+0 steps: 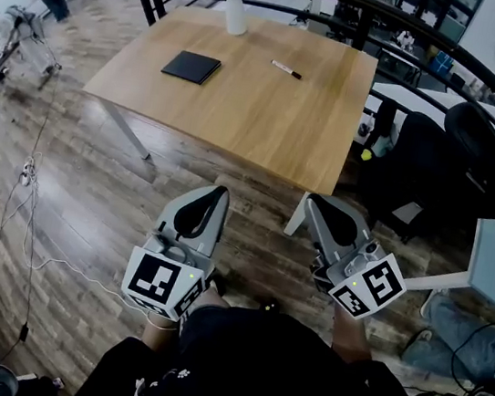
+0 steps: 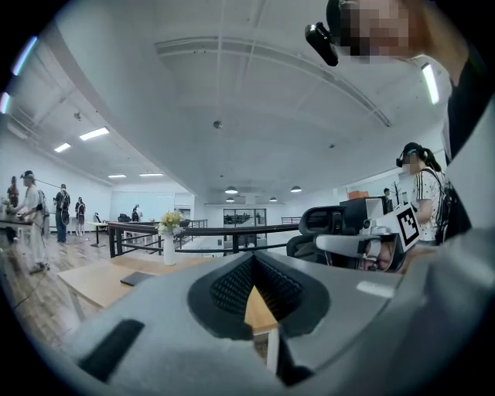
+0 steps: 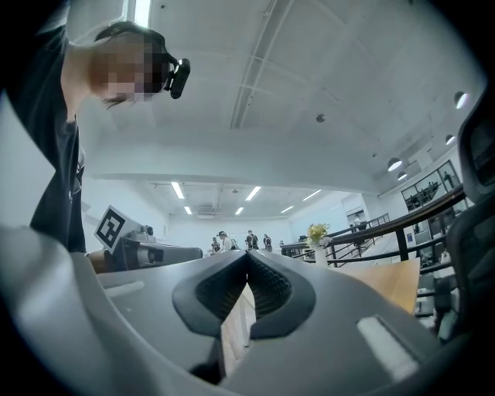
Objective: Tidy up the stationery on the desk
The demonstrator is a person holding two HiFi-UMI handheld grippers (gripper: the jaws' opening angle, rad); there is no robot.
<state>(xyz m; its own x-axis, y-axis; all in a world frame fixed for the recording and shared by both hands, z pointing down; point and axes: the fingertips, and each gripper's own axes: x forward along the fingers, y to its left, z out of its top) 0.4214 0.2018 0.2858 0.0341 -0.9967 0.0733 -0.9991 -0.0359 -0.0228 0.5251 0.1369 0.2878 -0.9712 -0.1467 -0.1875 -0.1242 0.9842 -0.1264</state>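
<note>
Wooden table (image 1: 241,118) stands across open floor (image 1: 119,192), with a black chair (image 1: 438,156) crowding its right corner. A notebook (image 1: 191,67) and a marker (image 1: 286,69) lie apart on it, well beyond the left tongs (image 1: 220,192) and right tongs (image 1: 317,201), both clenched and empty. The flowers in the vase (image 1: 236,11) are cut off at the top.

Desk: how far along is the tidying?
Nothing looks done: the notebook and pen lie far apart on the desk. Nothing is in hand: the left gripper and right gripper hover over the floor, short of the desk, jaws shut and empty. Left: the whole job, reaching the desk and gathering both items.
</note>
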